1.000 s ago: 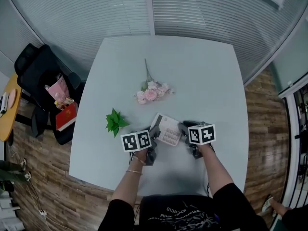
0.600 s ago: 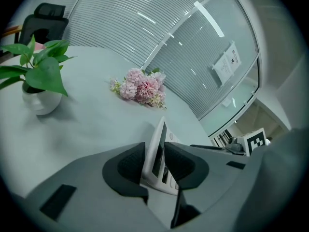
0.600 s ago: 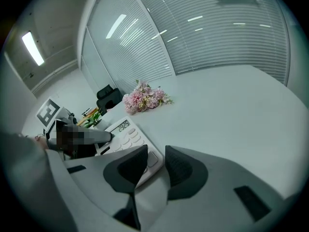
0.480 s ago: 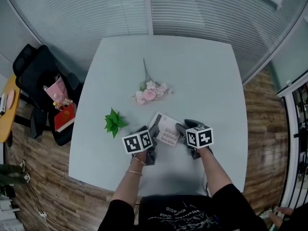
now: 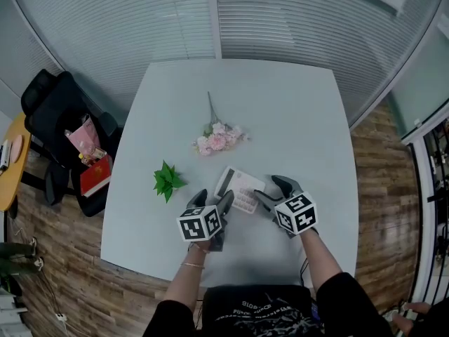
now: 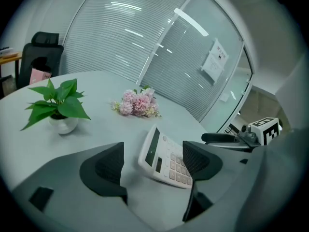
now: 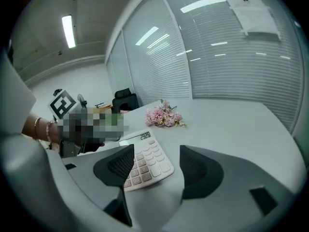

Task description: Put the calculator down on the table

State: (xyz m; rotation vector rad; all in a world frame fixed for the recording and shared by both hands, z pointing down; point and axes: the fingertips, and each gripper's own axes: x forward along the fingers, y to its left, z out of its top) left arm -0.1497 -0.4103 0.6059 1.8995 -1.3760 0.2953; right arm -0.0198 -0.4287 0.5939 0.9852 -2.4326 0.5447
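The white calculator [image 5: 238,189] lies on the pale table [image 5: 280,118], keys up, with digits lit on its display. My left gripper [image 5: 212,199] hangs at its near left corner and my right gripper [image 5: 273,191] at its near right edge. Both pairs of jaws are opening and stand wide. In the left gripper view the calculator [image 6: 166,158] shows beyond the left gripper [image 6: 152,164], and no pad presses on it. In the right gripper view the calculator [image 7: 145,162] lies just ahead of the right gripper [image 7: 157,169], untouched.
A bunch of pink flowers [image 5: 219,137] lies farther back on the table. A small green potted plant [image 5: 166,179] stands left of the calculator. A black chair [image 5: 63,111] with bags and a red book [image 5: 97,174] sits off the table's left side.
Both grippers have let go of the calculator, opened their jaws wide and drawn back and up toward the person. The calculator stays on the table.
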